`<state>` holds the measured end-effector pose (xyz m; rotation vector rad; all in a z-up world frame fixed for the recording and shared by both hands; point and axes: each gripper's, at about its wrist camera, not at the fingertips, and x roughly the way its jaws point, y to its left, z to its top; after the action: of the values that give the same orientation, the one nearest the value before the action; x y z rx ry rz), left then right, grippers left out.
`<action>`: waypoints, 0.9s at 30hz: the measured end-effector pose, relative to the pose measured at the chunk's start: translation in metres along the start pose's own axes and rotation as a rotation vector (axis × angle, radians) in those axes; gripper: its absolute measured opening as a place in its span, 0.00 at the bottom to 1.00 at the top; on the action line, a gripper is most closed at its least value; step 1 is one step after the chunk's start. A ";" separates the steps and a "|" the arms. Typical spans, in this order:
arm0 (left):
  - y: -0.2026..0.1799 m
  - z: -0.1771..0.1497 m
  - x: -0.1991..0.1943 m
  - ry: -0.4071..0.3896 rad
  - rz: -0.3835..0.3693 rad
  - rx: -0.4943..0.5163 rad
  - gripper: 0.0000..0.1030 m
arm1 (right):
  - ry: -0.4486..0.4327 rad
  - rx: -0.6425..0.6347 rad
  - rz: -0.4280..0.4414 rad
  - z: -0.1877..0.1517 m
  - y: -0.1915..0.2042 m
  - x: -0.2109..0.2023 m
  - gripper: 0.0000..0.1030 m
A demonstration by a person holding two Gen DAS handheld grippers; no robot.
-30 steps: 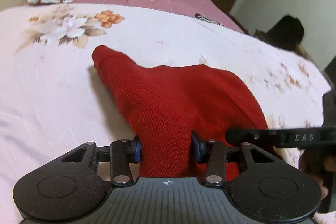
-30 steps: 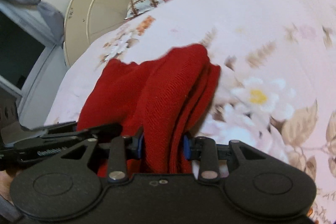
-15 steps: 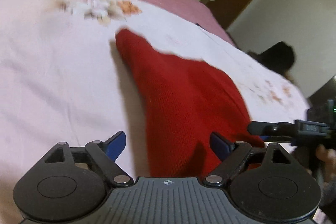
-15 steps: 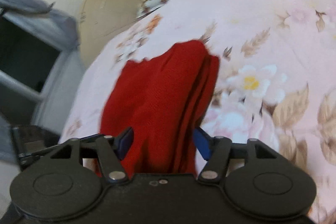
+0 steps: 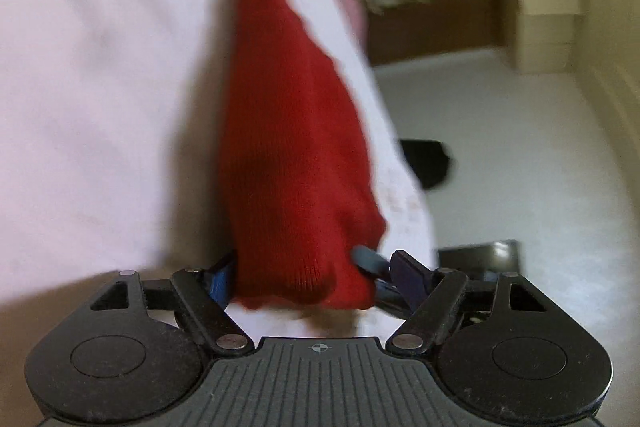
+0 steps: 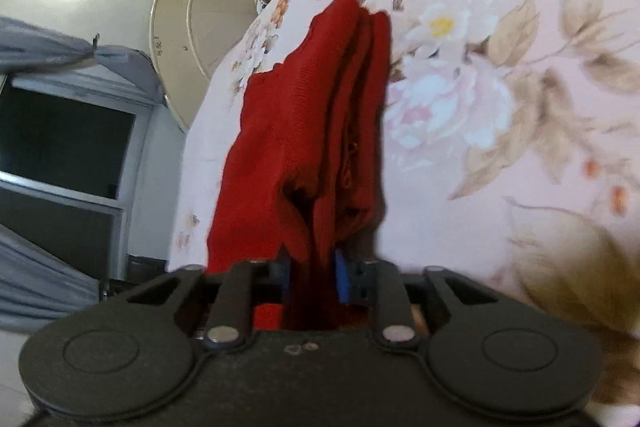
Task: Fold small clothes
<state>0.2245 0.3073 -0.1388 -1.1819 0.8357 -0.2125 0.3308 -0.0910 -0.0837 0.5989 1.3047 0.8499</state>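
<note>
The red knit garment lies already doubled into several layers on the floral bed, mid-frame. The right tool is closing on its near edge; the left tool is closing around the bundle, seemingly not yet pinching. Another fold probably remains.

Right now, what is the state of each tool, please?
Left tool: closing around the red knit garment, pads not yet pressing.
Right tool: closing, blue pads pinching the garment's folded layers.
</note>
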 end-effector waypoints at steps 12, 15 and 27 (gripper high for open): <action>-0.081 0.003 0.049 -0.210 0.612 0.619 0.76 | -0.257 -0.580 -0.310 -0.014 0.077 -0.001 0.27; -0.079 0.004 0.053 -0.228 0.624 0.569 0.82 | -0.191 -0.600 -0.432 -0.012 0.062 0.028 0.29; -0.092 0.063 0.060 -0.348 0.678 0.569 0.82 | -0.380 -0.499 -0.403 0.048 0.054 0.027 0.33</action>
<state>0.3334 0.2832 -0.0776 -0.3467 0.7521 0.2942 0.3682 -0.0342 -0.0477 0.0834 0.7839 0.6496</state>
